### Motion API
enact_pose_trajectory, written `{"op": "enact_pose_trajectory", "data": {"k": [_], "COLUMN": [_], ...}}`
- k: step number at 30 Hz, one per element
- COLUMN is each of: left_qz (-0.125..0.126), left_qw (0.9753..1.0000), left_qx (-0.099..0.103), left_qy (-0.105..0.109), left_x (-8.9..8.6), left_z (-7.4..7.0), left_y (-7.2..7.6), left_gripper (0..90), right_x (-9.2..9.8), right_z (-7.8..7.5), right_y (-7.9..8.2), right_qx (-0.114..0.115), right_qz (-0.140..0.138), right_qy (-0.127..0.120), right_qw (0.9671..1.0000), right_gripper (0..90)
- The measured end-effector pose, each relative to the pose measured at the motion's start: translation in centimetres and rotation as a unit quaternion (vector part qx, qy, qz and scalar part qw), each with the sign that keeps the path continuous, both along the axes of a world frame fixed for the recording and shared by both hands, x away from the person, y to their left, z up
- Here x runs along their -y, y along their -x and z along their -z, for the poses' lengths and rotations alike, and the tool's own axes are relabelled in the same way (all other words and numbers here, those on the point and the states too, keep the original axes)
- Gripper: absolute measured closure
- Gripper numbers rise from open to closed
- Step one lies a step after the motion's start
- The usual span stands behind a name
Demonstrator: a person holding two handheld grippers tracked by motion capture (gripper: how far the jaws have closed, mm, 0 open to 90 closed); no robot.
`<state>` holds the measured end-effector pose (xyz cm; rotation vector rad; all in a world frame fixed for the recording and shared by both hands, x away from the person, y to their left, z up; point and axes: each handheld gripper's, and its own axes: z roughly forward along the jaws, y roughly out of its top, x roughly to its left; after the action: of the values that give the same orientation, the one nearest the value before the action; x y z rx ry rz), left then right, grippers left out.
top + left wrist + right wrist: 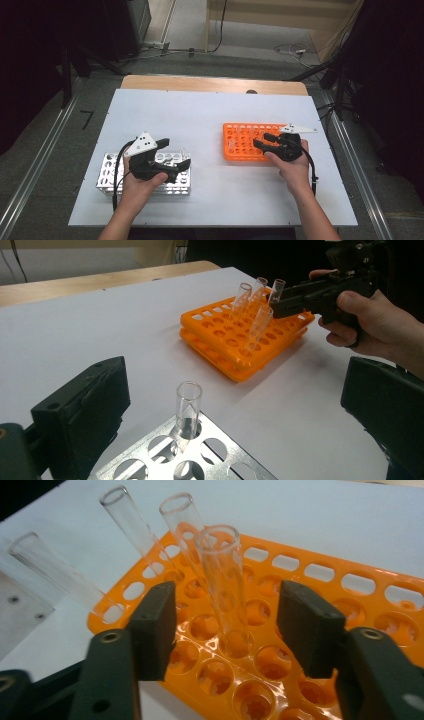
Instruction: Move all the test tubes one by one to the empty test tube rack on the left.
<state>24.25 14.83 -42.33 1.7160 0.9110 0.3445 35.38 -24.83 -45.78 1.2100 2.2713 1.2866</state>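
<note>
Near left, one tube (188,410) stands in my metal rack (210,452), left gripper (230,405) released; four remain in the orange rack (320,575), right gripper (225,625) open around one (225,580).

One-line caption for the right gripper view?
Open right gripper straddles a glass test tube standing in the orange rack.

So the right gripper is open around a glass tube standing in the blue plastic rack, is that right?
Not quite: the rack is orange, not blue, as the right gripper view shows. The right gripper is indeed open, its jaws either side of a glass tube standing in that rack.
</note>
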Motion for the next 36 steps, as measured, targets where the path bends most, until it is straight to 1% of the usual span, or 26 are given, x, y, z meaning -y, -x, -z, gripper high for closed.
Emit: {"op": "enact_pose_trajectory", "data": {"k": [1,2,3,7,9,13,15,16,18,20,24,29,31,32,35,36], "left_qz": [-0.001,-0.002,-0.002,-0.002,-0.002,-0.003,-0.003,-0.004,-0.006,-0.007,-0.008,-0.009,-0.01,-0.011,-0.011,-0.011], "left_qw": [1.0,1.0,1.0,1.0,1.0,0.9999,0.9999,0.9999,0.9999,0.9999,0.9999,0.9999,0.9999,0.9999,0.9998,0.9998], "left_qx": [0.0,0.001,0.001,0.001,0.002,0.002,0.002,0.003,0.003,0.002,0.005,0.006,0.007,0.007,0.009,0.008], "left_qy": [-0.001,-0.002,-0.003,-0.006,-0.009,-0.011,-0.013,-0.012,-0.009,-0.01,-0.012,-0.012,-0.011,-0.011,-0.012,-0.012], "left_x": [0.0,0.0,0.0,0.1,0.2,0.3,0.3,0.2,0.2,0.2,0.2,0.1,0.1,0.1,0.1,0.1], "left_z": [0.0,0.0,0.0,0.1,0.1,0.1,0.1,0.1,0.1,0.0,0.0,-0.1,-0.1,-0.1,-0.2,-0.2], "left_y": [0.0,0.1,0.1,0.1,0.1,0.1,0.1,0.1,0.1,0.1,0.1,0.2,0.2,0.2,0.2,0.2], "left_gripper": [0.0,0.0,0.0,0.0,0.0,0.0,0.0,0.0,0.0,0.0,0.0,0.0,0.0,0.0,0.0,0.0], "right_x": [-0.1,-0.1,-0.2,-0.4,-0.5,-0.8,-0.9,-1.0,-0.9,-1.0,-0.9,-0.7,-0.5,-0.3,-0.1,0.0], "right_z": [0.1,0.1,0.3,0.6,0.7,0.9,1.1,1.3,1.4,1.5,1.4,1.2,0.9,0.6,0.2,-0.2], "right_y": [0.0,0.0,0.0,0.0,0.1,0.1,0.2,0.2,0.3,0.4,0.4,0.5,0.7,0.7,0.9,1.0], "right_qx": [0.001,0.001,0.004,0.01,0.019,0.024,0.028,0.03,0.036,0.039,0.038,0.045,0.049,0.055,0.059,0.064], "right_qz": [0.002,0.002,0.008,0.012,0.012,0.013,0.015,0.017,0.021,0.022,0.023,0.018,0.019,0.019,0.019,0.018], "right_qy": [0.005,0.005,0.014,0.02,0.025,0.03,0.034,0.038,0.038,0.04,0.037,0.028,0.024,0.016,0.011,0.006], "right_qw": [1.0,1.0,0.9999,0.9997,0.9994,0.9992,0.9989,0.9987,0.9984,0.9982,0.9983,0.9984,0.9983,0.9982,0.998,0.9978], "right_gripper": [46.7,46.7,51.4,60.8,63.4,65.2,67.4,68.2,71.9,73.1,73.4,73.5,73.5,73.6,73.6,73.6]}}
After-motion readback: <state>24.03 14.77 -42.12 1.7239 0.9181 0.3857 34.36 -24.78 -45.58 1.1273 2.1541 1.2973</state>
